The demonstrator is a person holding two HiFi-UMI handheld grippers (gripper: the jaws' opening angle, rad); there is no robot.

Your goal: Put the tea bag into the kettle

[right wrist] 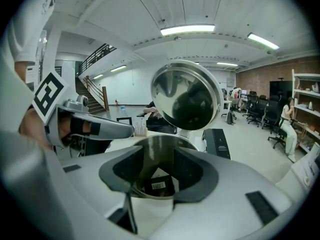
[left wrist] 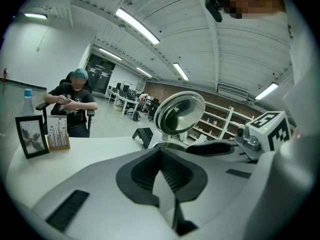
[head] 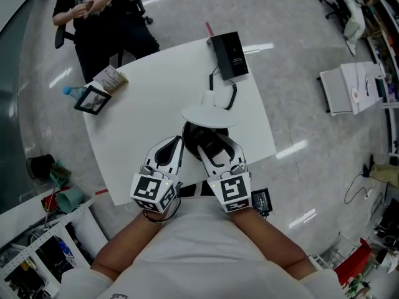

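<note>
The steel kettle [right wrist: 150, 143] stands near the table's front edge with its round lid [right wrist: 187, 96] tipped up and back. A dark tea bag [right wrist: 159, 185] with a barcode label lies on the bottom inside it. My right gripper [right wrist: 160, 153] hovers over the kettle's mouth, jaws open, with nothing between the pads. In the head view the right gripper [head: 204, 137] covers most of the kettle, and only the lid [head: 209, 115] shows well. My left gripper [head: 175, 142] sits just left of the kettle. Its jaws [left wrist: 161, 151] meet at the tips and hold nothing.
A white table [head: 162, 73] carries a black box [head: 229, 55] with a cable behind the kettle. At its far left are a photo frame [head: 92, 99], a card holder [head: 111, 78] and a bottle [head: 72, 91]. A person [head: 100, 17] sits beyond that corner.
</note>
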